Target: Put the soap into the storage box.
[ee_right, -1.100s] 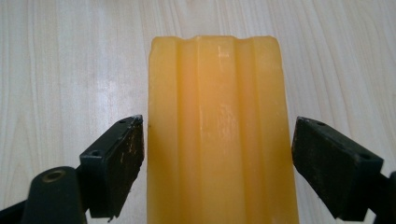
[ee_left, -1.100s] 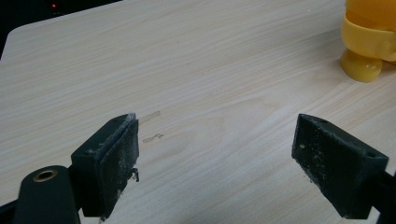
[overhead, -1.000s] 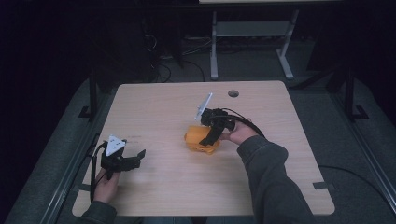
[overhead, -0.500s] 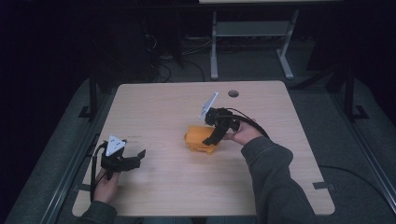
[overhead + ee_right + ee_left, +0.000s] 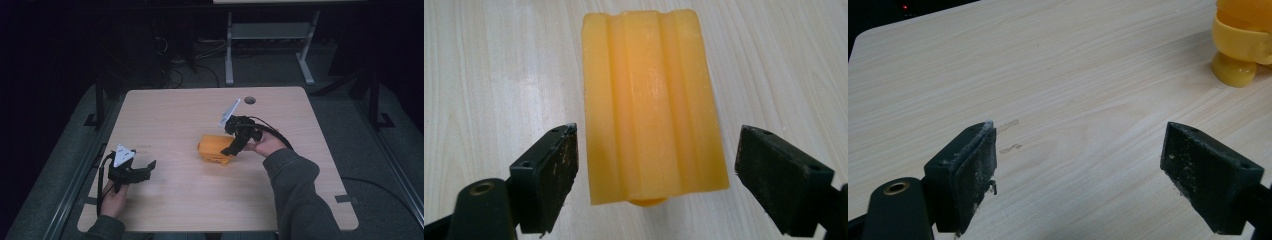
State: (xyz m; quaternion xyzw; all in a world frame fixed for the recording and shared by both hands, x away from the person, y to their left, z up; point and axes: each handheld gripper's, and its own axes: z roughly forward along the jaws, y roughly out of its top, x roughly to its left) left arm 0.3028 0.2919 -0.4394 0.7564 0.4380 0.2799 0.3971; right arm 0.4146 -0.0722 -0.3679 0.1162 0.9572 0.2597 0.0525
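In the left gripper view, the yellow-orange moulded plastic object (image 5: 1243,42) is cut off by the top and right edges, so only a rounded foot and part of a band above it show. In the high view, the right gripper (image 5: 233,148) and the hand behind it cover that object's near right end, and its ribbed surface is too small there to make out. In the right gripper view its underside is hidden, and a small rounded part barely peeks from beneath the lower edge. The pale wooden table (image 5: 175,115) loses its near edge behind both sleeves in the high view. The room beyond is too dark to read.
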